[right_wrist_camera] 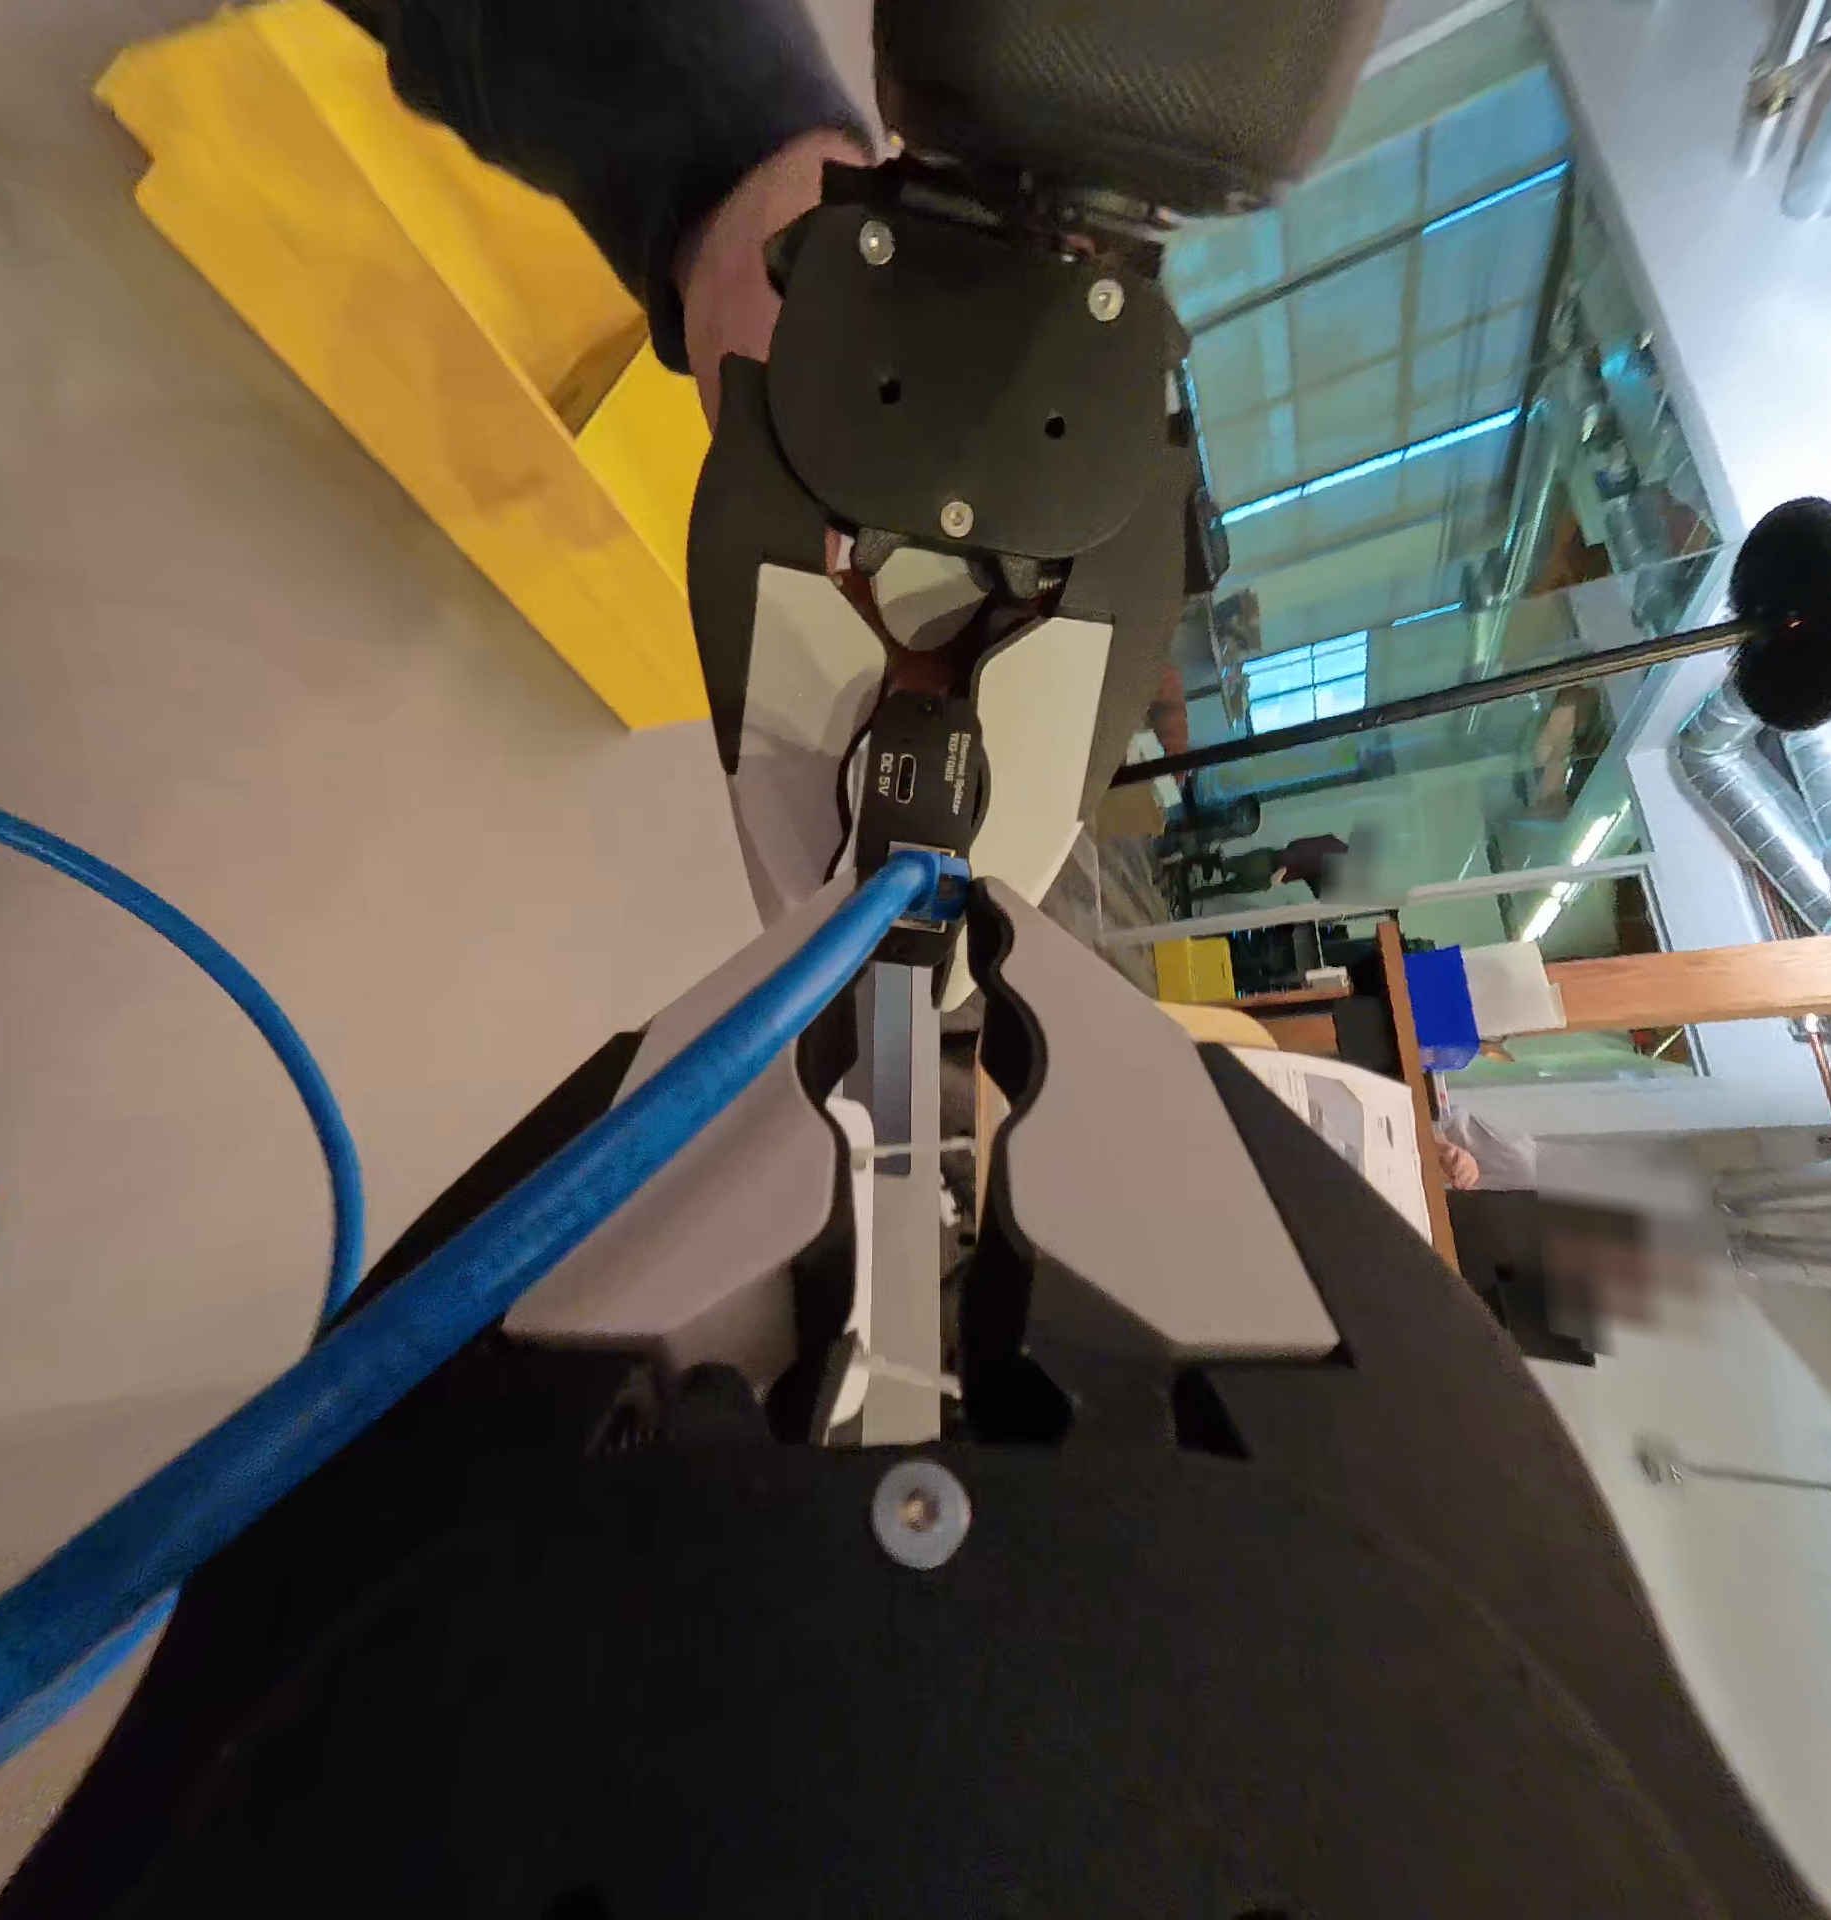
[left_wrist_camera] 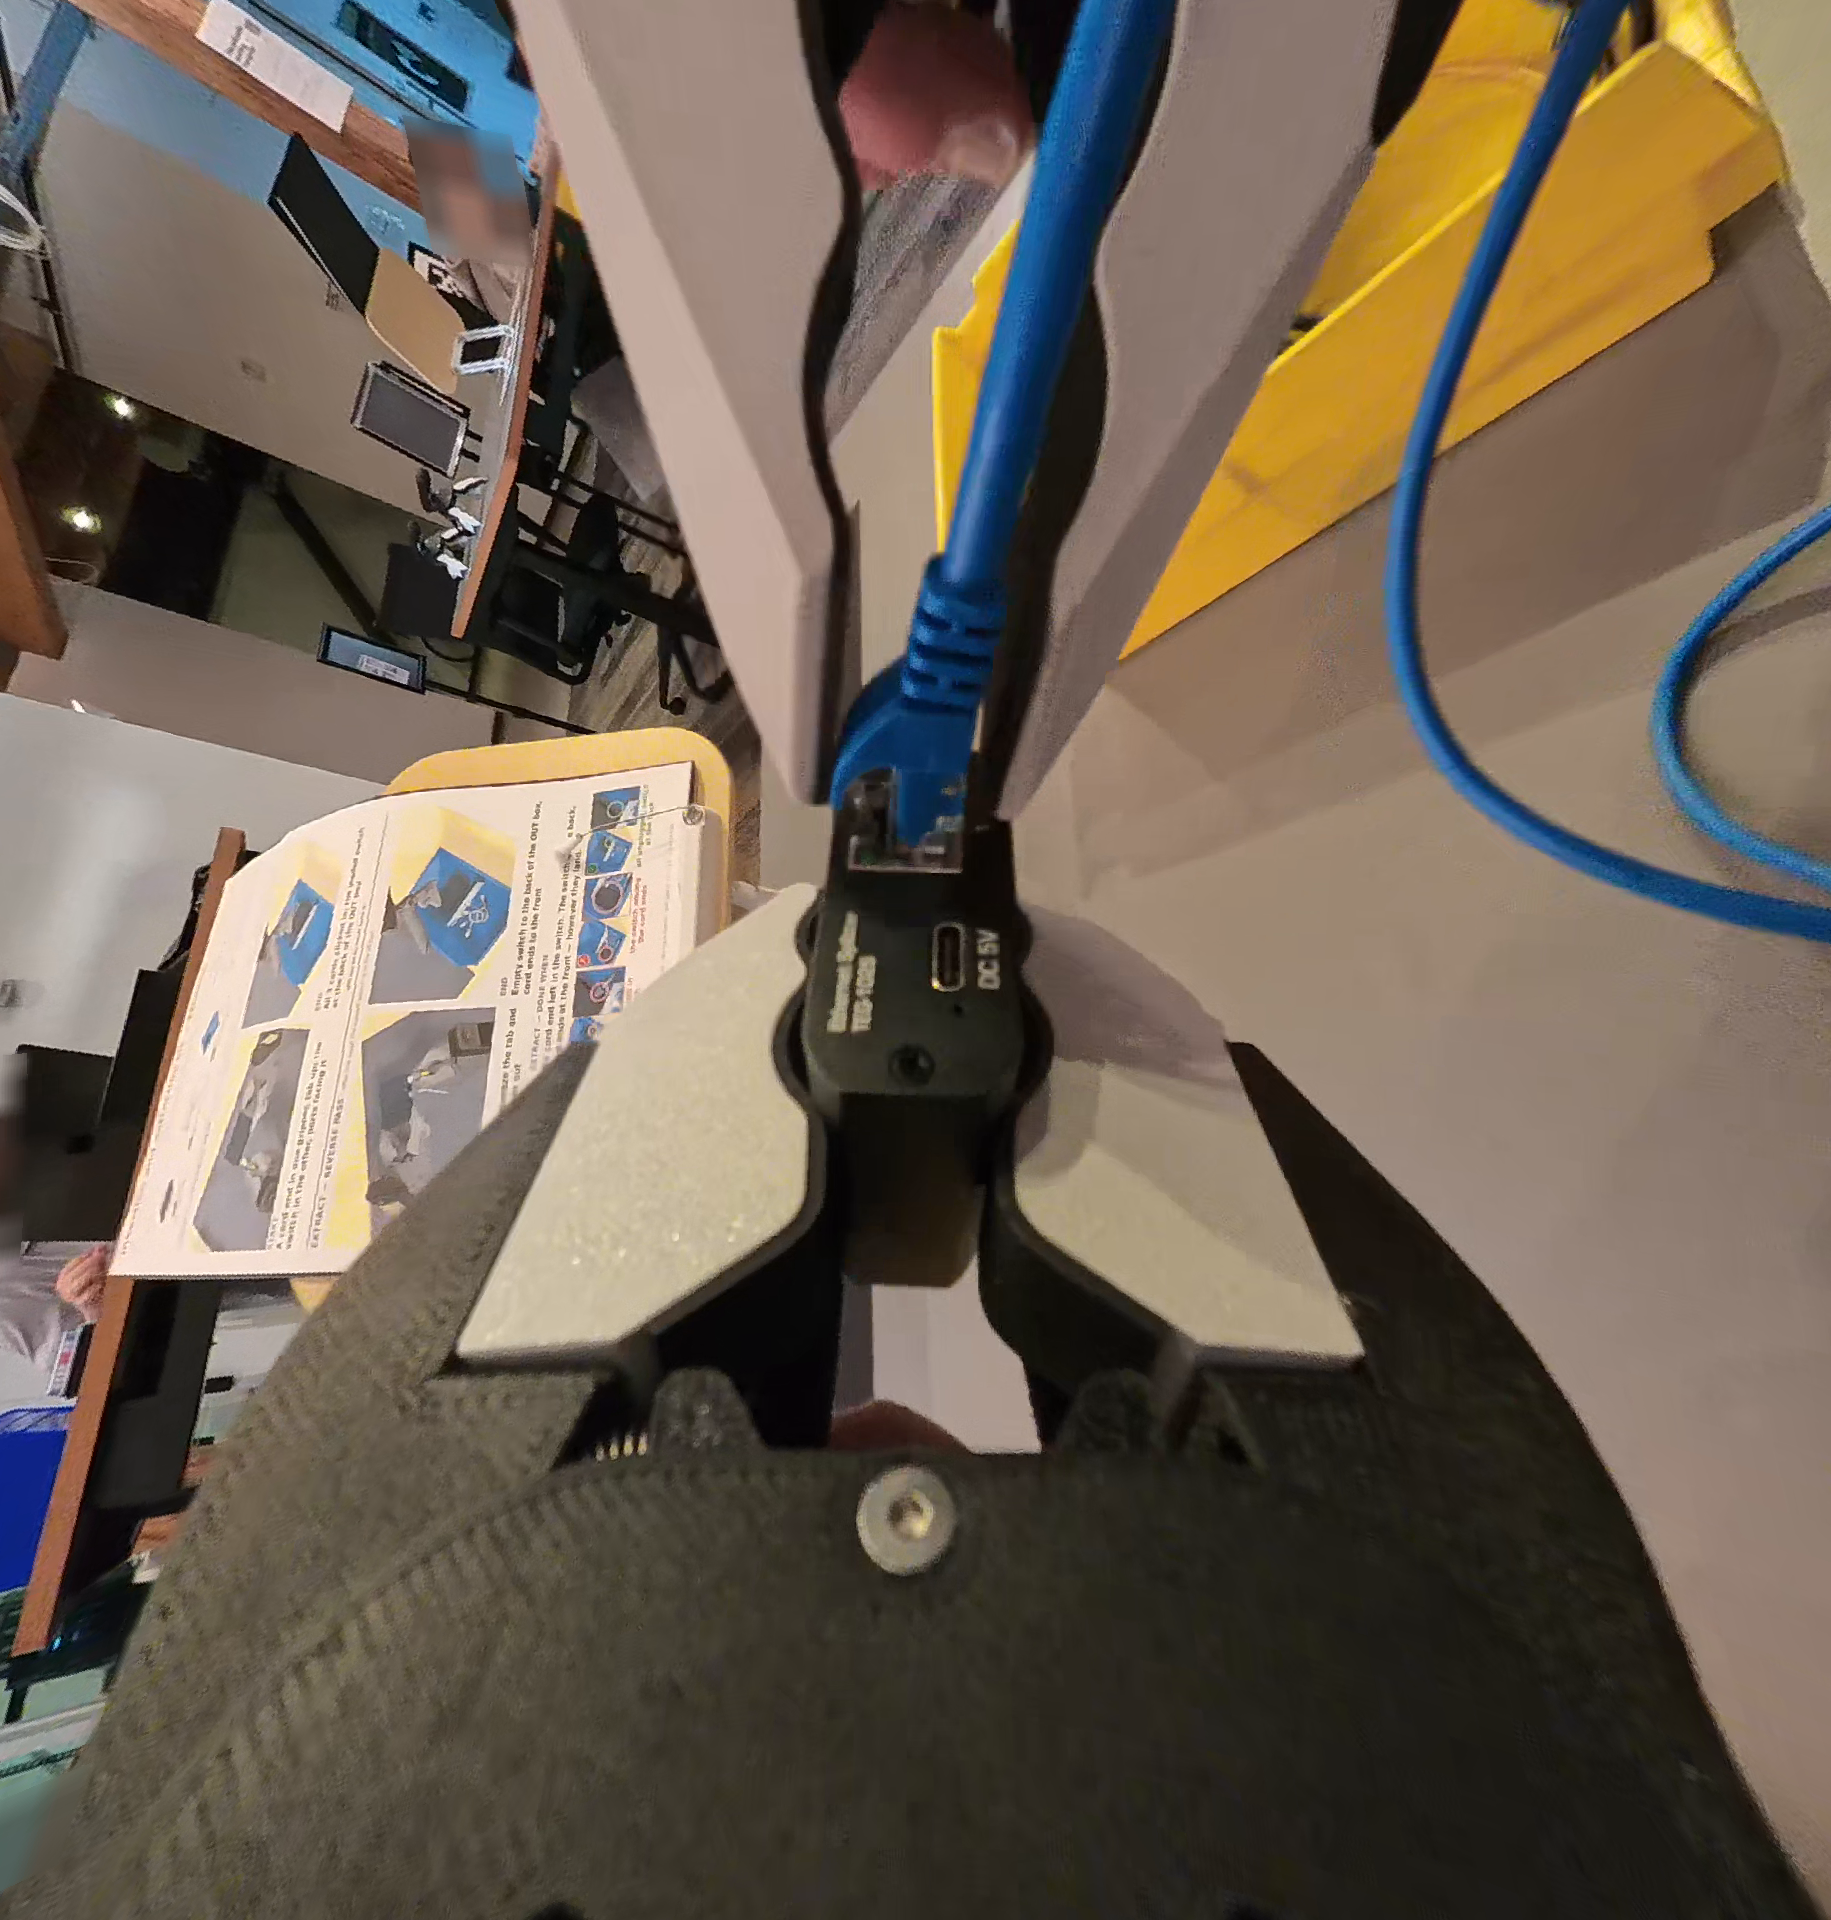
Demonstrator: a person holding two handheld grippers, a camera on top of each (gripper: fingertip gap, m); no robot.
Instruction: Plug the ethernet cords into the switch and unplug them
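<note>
My left gripper is shut on a small black switch and holds it above the grey table. It also shows in the right wrist view, with the switch between its pads. My right gripper comes in from the opposite side and is shut on the plug end of a blue ethernet cord. In the left wrist view the right gripper holds the blue plug at the switch's port, slightly tilted. I cannot tell whether the plug is fully seated.
A yellow bin stands on the grey table behind the grippers; it also shows in the right wrist view. Loops of blue cord lie on the table. A printed instruction sheet stands at the left.
</note>
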